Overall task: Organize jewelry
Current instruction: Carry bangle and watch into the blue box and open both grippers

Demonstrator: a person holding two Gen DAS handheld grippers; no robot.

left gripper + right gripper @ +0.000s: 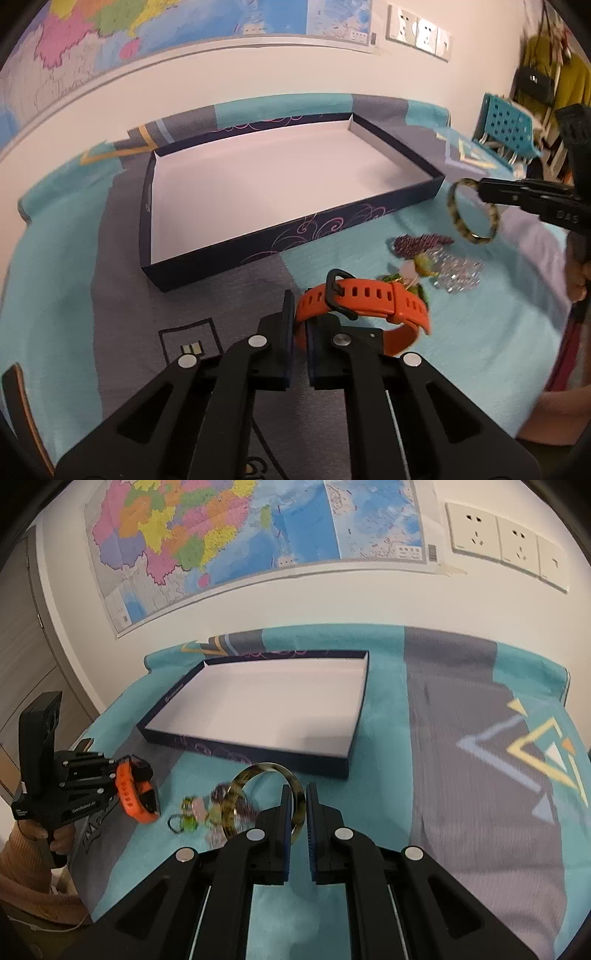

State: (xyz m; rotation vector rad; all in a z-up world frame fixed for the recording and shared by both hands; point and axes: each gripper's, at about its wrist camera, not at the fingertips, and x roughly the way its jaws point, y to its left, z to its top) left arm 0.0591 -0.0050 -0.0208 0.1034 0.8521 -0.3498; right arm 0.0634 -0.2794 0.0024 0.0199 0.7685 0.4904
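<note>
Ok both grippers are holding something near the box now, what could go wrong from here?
1. The left gripper pinches only the strap of the orange watch; the heavier side hangs free and may swing or slip out.
2. The right gripper clamps the tortoiseshell bangle by a thin part of its rim; a smooth ring could twist or pop loose.
3. Either piece could catch the near wall of the shallow box on the way in.
</note>
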